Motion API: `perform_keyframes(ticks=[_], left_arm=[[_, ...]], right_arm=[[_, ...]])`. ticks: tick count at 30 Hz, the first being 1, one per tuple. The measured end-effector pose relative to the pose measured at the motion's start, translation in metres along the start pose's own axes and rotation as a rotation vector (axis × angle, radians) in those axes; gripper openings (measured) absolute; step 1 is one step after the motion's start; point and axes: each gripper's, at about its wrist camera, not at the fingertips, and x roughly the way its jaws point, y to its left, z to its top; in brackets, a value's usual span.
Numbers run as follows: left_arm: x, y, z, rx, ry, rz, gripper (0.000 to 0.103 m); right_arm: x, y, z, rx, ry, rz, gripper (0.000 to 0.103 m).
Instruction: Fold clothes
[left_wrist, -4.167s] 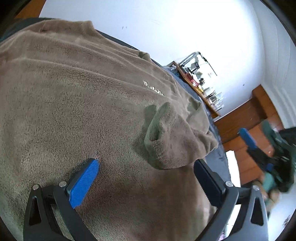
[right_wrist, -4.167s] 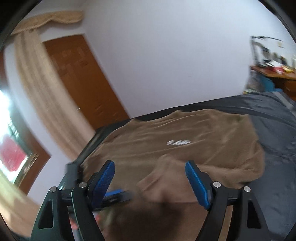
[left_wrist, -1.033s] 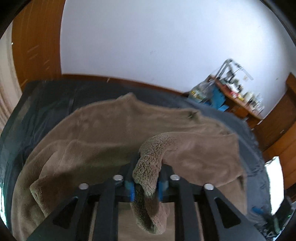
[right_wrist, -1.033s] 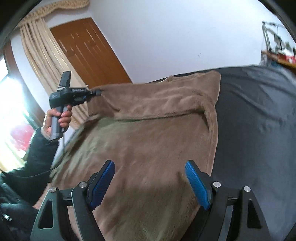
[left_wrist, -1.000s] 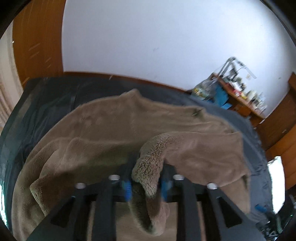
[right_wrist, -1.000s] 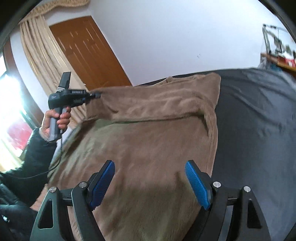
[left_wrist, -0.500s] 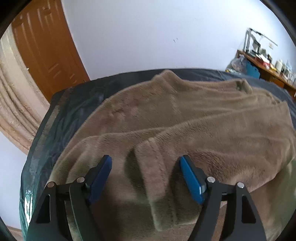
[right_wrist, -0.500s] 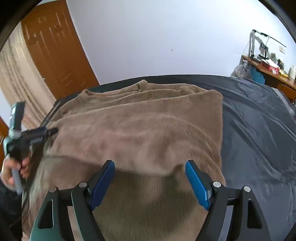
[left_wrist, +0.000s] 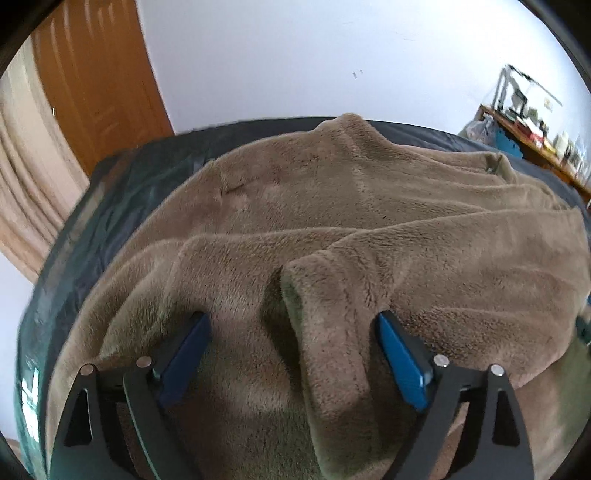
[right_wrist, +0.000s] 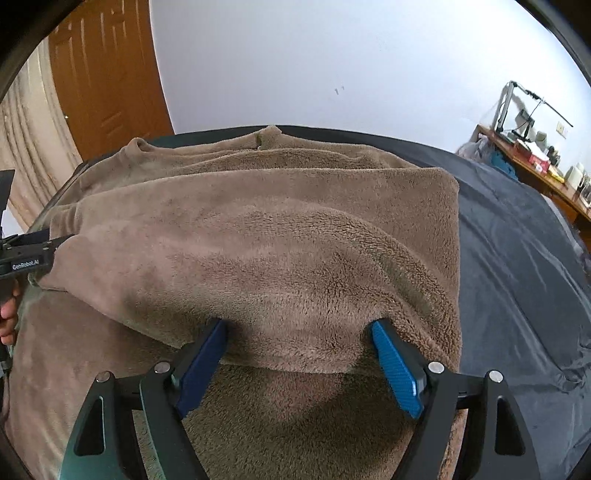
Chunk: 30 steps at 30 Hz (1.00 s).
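Observation:
A brown fleece garment (left_wrist: 332, 192) (right_wrist: 295, 221) lies spread on a bed with a dark cover (right_wrist: 517, 258). One side is folded over onto its body. In the left wrist view a sleeve cuff (left_wrist: 332, 295) lies loose on the garment between the jaws of my left gripper (left_wrist: 291, 317). Those jaws are opening and the blue pads stand clear of the cuff on both sides. My right gripper (right_wrist: 299, 325) hovers over the folded layer's near edge, its jaws wide and still widening slightly, gripping nothing. The left gripper's body (right_wrist: 26, 254) and a hand show at the right wrist view's left edge.
The bed's dark cover (left_wrist: 110, 192) stretches bare to the right of the garment. Behind the bed are a white wall, a wooden door (left_wrist: 96, 85) and a beige curtain (left_wrist: 26, 177). A cluttered wooden desk (right_wrist: 535, 155) stands at the far right.
The left gripper let go of the sleeve cuff, spread its jaws and sank toward the garment. The cuff now lies flat. The right gripper swung across to the folded layer's edge.

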Motion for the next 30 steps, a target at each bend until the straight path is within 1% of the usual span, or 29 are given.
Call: perform_keyframes(ticks=[3,5,10,14,16,20,24,27,29,30], left_arm=[[-0.007,0.01,-0.004,-0.058,0.027,-0.037,0.092],[-0.019,0.013,-0.011,-0.079,0.022,-0.056,0.092],[-0.062,0.018,-0.044,-0.111,-0.01,-0.105,0.093],[-0.084,0.036,-0.07,-0.183,0.003,-0.164,0.093],[-0.093,0.044,-0.084,-0.215,0.004,-0.171,0.093],[-0.112,0.06,-0.113,-0.286,-0.009,-0.155,0.093],[-0.135,0.079,-0.151,-0.382,-0.025,-0.127,0.093],[-0.158,0.101,-0.179,-0.423,-0.051,-0.063,0.093],[-0.176,0.118,-0.198,-0.446,-0.074,-0.017,0.093],[-0.185,0.128,-0.207,-0.455,-0.091,0.008,0.093]], right_arm=[[0.0,0.0,0.0,0.001,-0.006,-0.001,0.085],[0.0,-0.001,0.0,0.002,-0.007,0.003,0.085],[0.001,0.001,0.001,0.001,-0.007,0.002,0.085],[0.001,0.0,0.001,0.003,-0.008,0.005,0.085],[0.001,0.0,0.001,0.005,-0.009,0.009,0.085],[0.0,-0.002,0.001,0.01,-0.011,0.02,0.086],[-0.001,-0.004,0.001,0.016,-0.014,0.037,0.087],[-0.002,-0.006,0.001,0.019,-0.015,0.066,0.092],[-0.001,-0.004,0.0,0.009,-0.009,0.082,0.101],[-0.001,-0.003,0.0,0.0,-0.005,0.082,0.102]])
